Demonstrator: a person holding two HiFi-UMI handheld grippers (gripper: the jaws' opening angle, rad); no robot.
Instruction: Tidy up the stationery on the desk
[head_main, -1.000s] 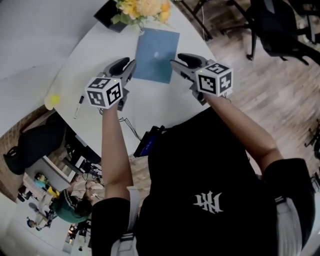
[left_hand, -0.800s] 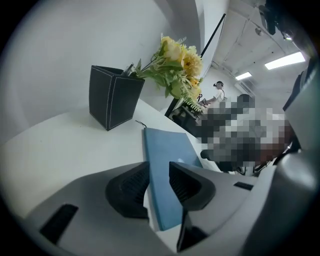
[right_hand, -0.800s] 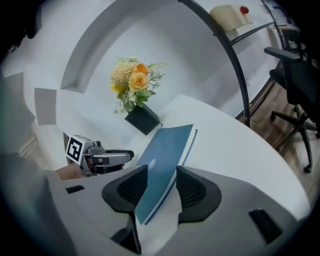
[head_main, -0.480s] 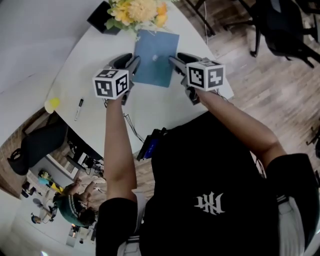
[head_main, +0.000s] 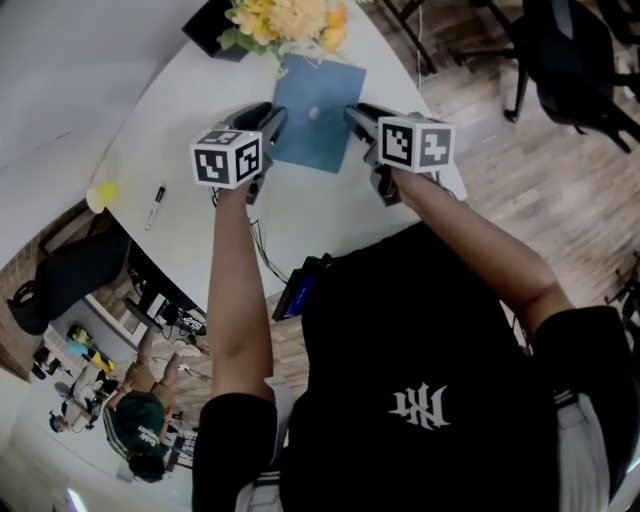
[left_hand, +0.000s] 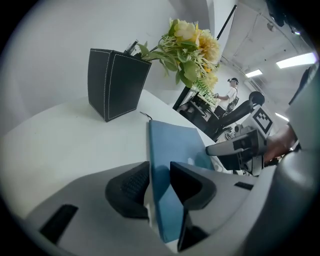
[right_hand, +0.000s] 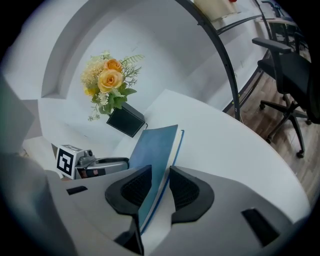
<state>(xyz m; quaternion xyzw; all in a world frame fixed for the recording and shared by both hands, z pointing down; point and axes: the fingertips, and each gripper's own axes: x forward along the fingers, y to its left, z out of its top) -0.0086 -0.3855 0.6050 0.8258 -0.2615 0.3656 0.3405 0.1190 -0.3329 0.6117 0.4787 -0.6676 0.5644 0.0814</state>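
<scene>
Head view | left tool (head_main: 273, 115) just opened, astride notebook (head_main: 316, 132) | right tool (head_main: 353, 113) narrowing round it, unclamped

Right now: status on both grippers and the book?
Left gripper open, fingers just opened wider, astride thin blue rectangular book's left edge. Right gripper's fingers just closing round its right edge, not clamped. Nothing in the way.

Blue notebook (head_main: 318, 115), closed, on white desk (head_main: 180, 130), black marker (head_main: 155, 208) well apart
</scene>
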